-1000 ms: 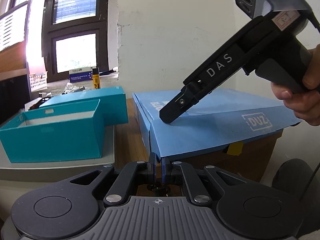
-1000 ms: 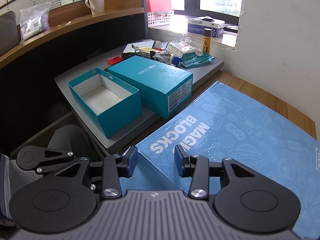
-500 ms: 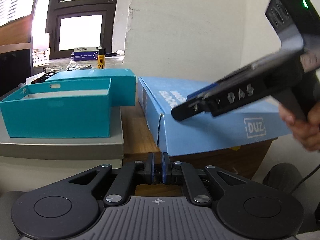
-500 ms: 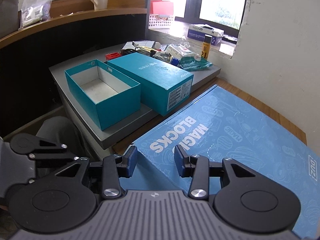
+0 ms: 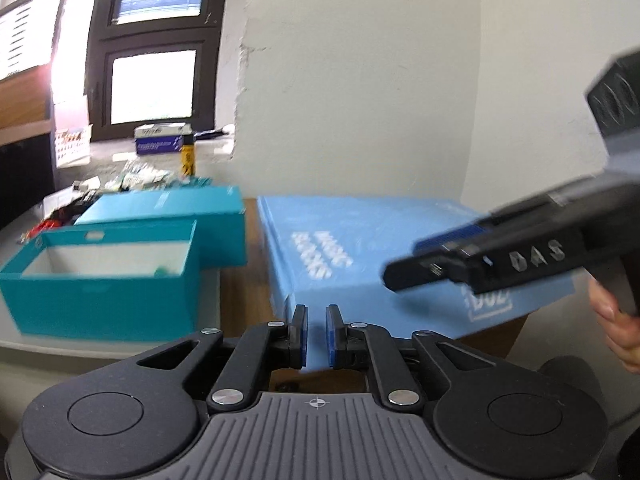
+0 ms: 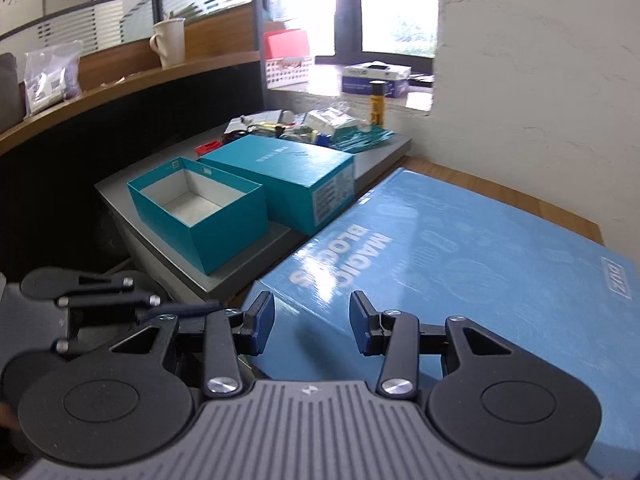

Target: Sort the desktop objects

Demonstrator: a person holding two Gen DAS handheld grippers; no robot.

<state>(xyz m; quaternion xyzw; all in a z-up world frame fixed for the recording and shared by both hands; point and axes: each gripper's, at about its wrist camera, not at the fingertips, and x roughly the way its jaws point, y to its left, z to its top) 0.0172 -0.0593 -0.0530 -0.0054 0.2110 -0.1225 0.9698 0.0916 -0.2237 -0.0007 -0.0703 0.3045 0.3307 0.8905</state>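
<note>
An open teal box stands empty on a grey surface. A closed teal box sits right behind it. To their right lies a large flat blue "MAGIC BLOCKS" box on a wooden desk. My left gripper hovers before the blue box's near corner; its jaws are opening by a narrow gap with nothing between them. My right gripper hangs open and empty above the blue box's near edge, held by a hand.
Small packets and loose items crowd the grey surface's far end, by a yellow tube and a carton on the window sill. A white mug stands on the curved wooden partition. The white wall bounds the desk's right side.
My left gripper has risen and its pads have parted slightly. My right gripper has slid rightward across the left wrist view, along the blue box.
</note>
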